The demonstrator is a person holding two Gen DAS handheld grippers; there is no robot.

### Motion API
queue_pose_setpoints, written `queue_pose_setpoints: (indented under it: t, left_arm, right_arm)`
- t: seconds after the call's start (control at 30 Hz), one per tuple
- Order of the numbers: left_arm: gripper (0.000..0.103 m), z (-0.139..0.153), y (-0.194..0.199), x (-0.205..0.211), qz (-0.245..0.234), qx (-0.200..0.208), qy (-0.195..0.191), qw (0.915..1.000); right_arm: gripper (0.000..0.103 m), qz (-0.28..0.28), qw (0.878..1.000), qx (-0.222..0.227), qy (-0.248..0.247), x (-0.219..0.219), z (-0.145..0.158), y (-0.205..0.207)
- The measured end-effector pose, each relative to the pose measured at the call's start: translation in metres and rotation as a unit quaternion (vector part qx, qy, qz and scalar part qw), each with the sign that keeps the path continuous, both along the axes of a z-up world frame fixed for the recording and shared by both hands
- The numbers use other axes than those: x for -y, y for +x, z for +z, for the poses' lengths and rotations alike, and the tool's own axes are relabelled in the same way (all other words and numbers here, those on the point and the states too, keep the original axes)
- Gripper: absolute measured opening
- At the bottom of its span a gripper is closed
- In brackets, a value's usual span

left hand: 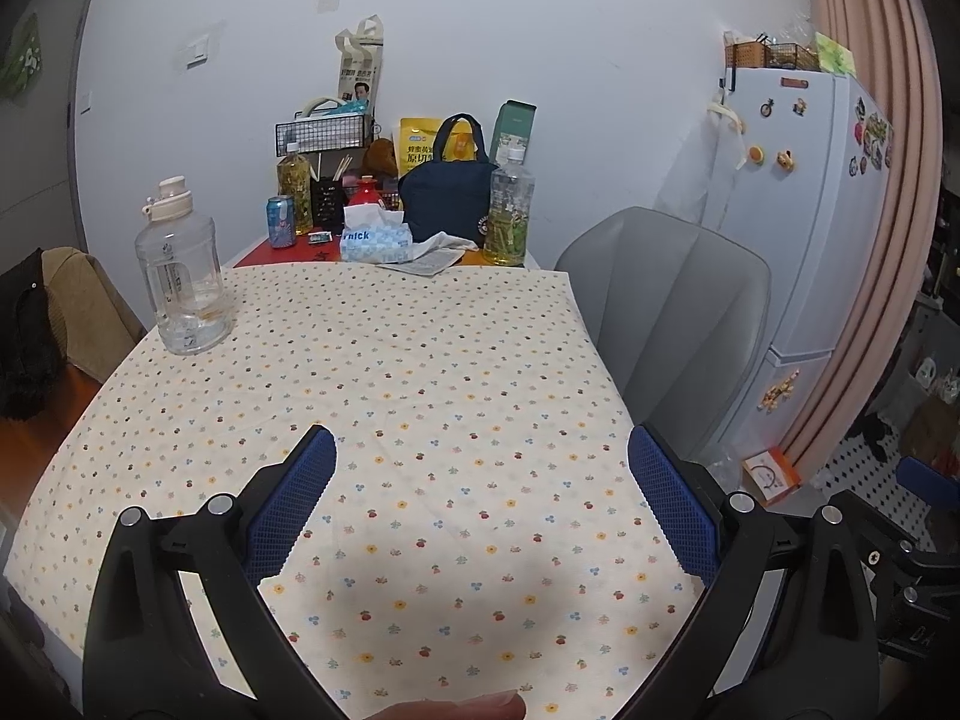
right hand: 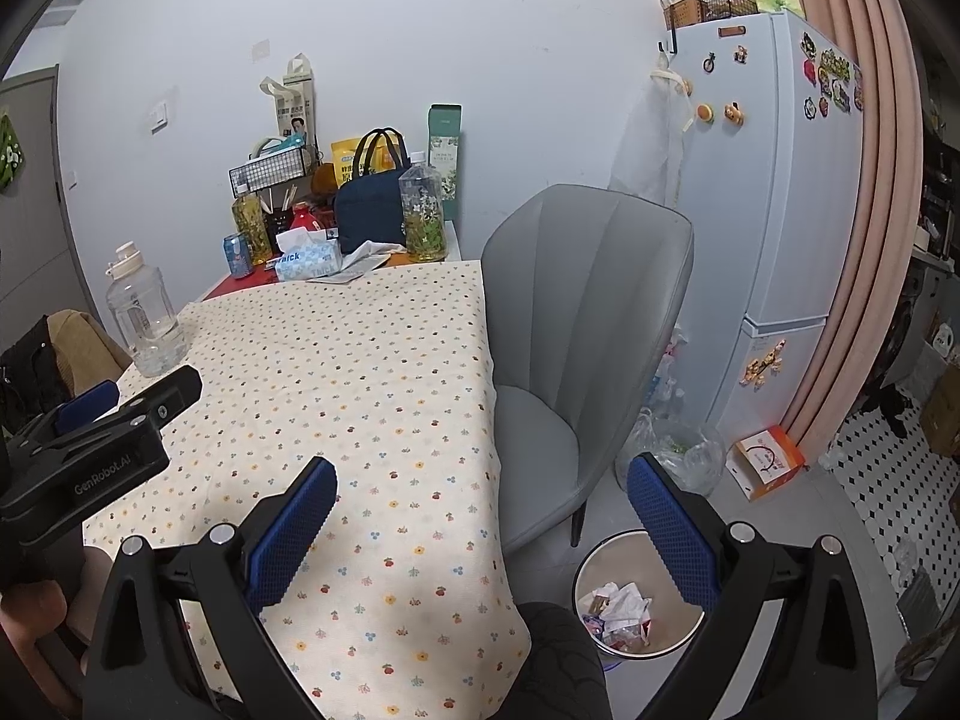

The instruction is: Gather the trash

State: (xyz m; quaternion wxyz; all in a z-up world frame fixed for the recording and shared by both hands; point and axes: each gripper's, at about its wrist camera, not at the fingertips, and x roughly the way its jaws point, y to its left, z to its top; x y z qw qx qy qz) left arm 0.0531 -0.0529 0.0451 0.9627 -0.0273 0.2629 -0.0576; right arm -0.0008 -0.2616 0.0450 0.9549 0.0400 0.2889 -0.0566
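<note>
A round white trash bin [right hand: 600, 552] stands on the floor right of the table, with crumpled paper and wrappers [right hand: 621, 606] inside. My right gripper [right hand: 483, 468] is open and empty, its blue pads [right hand: 294, 534] spread above the table's right edge and the bin. My left gripper [left hand: 480, 441] is open over the bare floral tablecloth [left hand: 420, 360] with nothing between its fingers; it also shows at the left of the right wrist view [right hand: 141, 390]. A blue can [left hand: 280, 221], a crumpled cloth or paper [left hand: 435, 252] and a tissue box [left hand: 375, 237] lie at the table's far end.
A clear water jug [left hand: 183, 276] stands at the table's left. Two tea bottles [left hand: 509, 210], a dark lunch bag [left hand: 447, 192] and a wire rack [left hand: 321, 132] crowd the far end. A grey chair [right hand: 576, 324] is tucked at the right, with a fridge [right hand: 774, 180], plastic bags [right hand: 684, 450] and an orange box [right hand: 765, 462] beyond.
</note>
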Motion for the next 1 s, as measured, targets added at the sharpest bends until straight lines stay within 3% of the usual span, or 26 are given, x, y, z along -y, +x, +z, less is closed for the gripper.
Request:
queue_pose_setpoints:
  t: [1.0]
  left_arm:
    - [0.097, -0.0077, 0.0028, 0.0004, 0.004, -0.005, 0.001, 1.0]
  right_arm:
    - [0.095, 0.002, 1.0, -0.004, 0.001, 0.0035, -0.0055, -0.0001]
